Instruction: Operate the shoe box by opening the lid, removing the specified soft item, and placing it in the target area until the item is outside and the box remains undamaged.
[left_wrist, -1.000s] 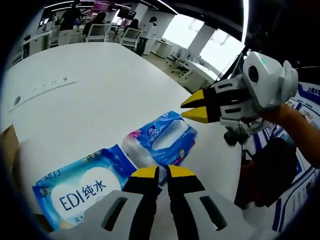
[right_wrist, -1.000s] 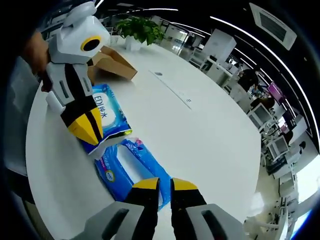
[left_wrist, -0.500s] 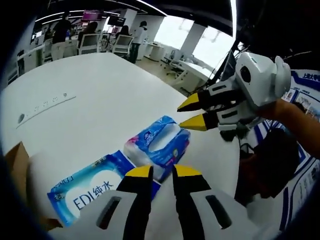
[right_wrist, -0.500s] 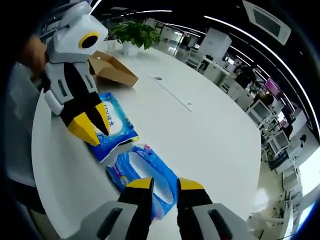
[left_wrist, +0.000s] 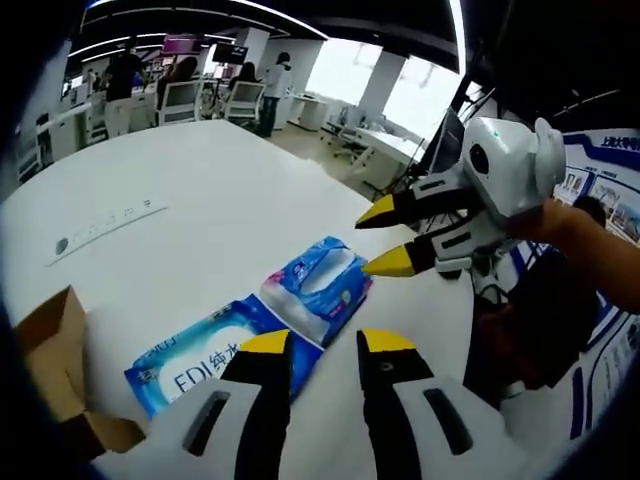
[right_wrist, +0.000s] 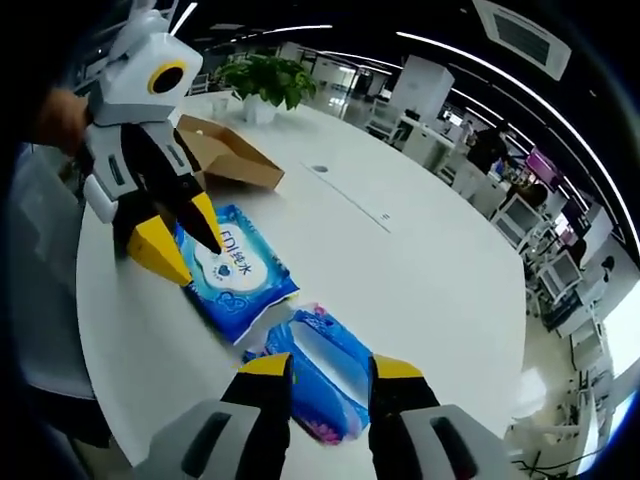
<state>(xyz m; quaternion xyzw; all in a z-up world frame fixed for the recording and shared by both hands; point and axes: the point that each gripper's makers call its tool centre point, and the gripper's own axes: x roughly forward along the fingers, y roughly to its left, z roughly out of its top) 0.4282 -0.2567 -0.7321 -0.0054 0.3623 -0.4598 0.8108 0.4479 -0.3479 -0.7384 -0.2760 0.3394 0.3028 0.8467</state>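
Left gripper view: both grippers' jaws gape empty above two wipe packs on the table.

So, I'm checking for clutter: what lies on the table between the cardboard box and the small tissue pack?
The EDI wipes pack lies flat between the cardboard box and the small tissue pack, seen in the right gripper view.
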